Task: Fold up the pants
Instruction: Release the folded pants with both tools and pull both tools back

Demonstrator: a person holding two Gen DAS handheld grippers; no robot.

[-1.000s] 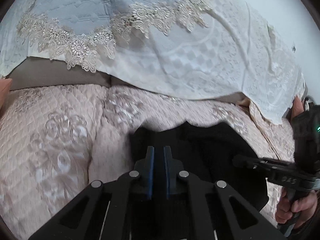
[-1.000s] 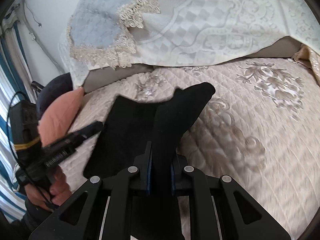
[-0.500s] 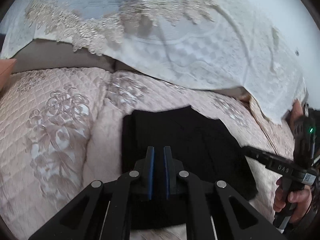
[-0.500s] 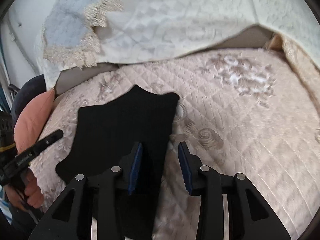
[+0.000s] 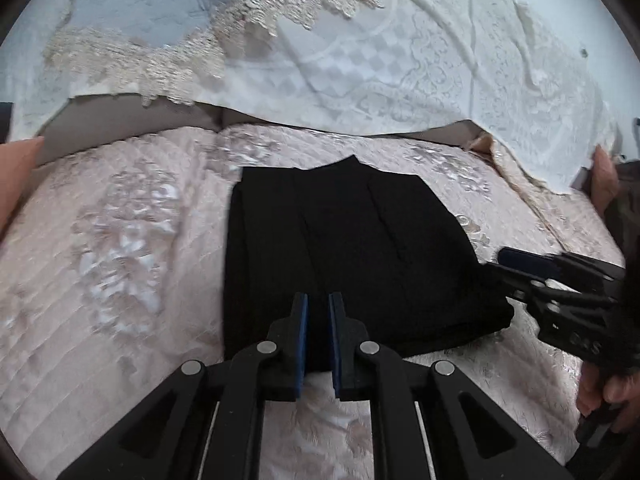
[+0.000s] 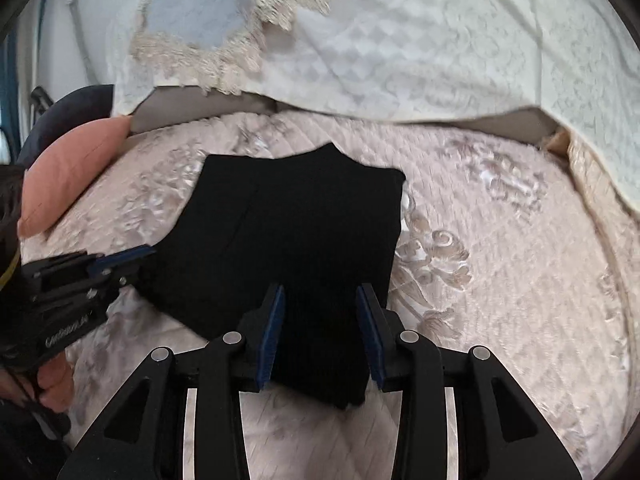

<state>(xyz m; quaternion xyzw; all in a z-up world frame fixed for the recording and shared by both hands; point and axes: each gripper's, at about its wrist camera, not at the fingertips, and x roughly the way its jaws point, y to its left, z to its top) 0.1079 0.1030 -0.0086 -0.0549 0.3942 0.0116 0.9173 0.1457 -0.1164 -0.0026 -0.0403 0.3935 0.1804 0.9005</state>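
The black pants [image 5: 344, 248] lie folded flat on the pink quilted bed cover [image 5: 120, 248]; they also show in the right wrist view [image 6: 292, 240]. My left gripper [image 5: 318, 316] sits over the near edge of the pants, its jaws slightly apart with black cloth showing in the gap. My right gripper [image 6: 320, 312] is open, its jaws astride the near right corner of the pants without gripping. Each gripper shows in the other's view: the right one [image 5: 516, 260] at the pants' right edge, the left one [image 6: 132, 256] at their left edge.
A white lace-edged cover [image 5: 360, 60] drapes over the back of the bed. A pink cushion [image 6: 68, 172] lies at the left, with a dark cushion [image 6: 68, 108] behind it. The quilted cover [image 6: 500, 260] stretches to the right of the pants.
Both grippers laid the pants down into a flat fold and drew back toward the near edge. The right gripper opened and let go of the cloth. The left jaws parted slightly.
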